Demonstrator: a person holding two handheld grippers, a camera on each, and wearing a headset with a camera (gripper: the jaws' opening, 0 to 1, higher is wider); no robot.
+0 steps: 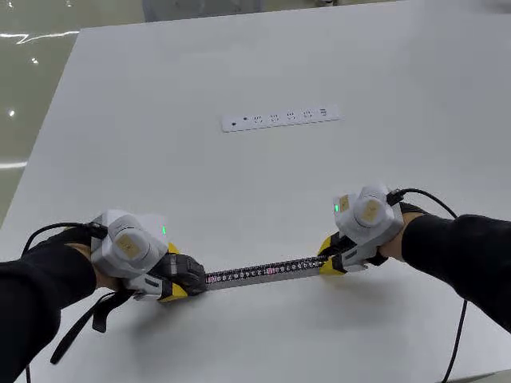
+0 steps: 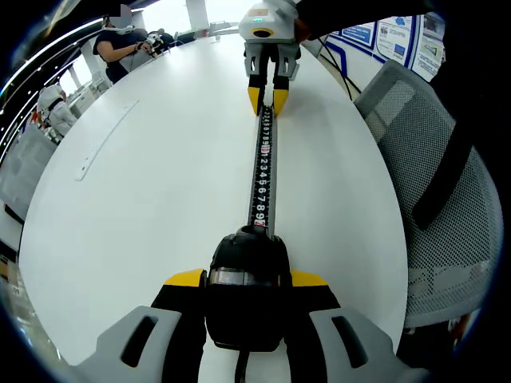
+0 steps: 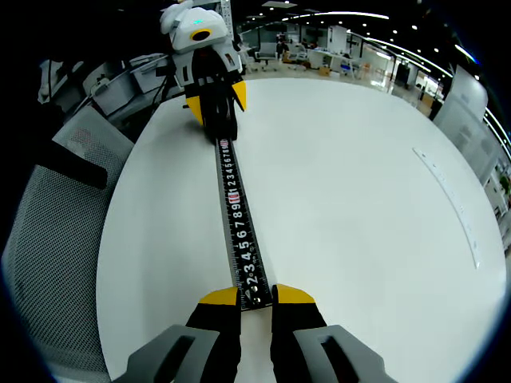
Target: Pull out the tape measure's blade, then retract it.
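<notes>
Seemingly mid-pull, the left gripper [image 1: 170,273] clamps the black tape measure case [image 2: 247,291] near the white table's [image 1: 239,183] front edge, while the right gripper [image 3: 255,297] pinches the tip of the blade [image 1: 259,273]. Thin and springy, the blade would likely kink if twisted; best held at its end.

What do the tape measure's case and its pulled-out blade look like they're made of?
The chunky black tape measure case looks like moulded plastic, perhaps rubber-coated: rounded edges with soft highlights. The thin dark numbered blade looks like coated steel with a matte finish and printed white numerals; it lies straight and flat, though the metal itself is a guess.
</notes>
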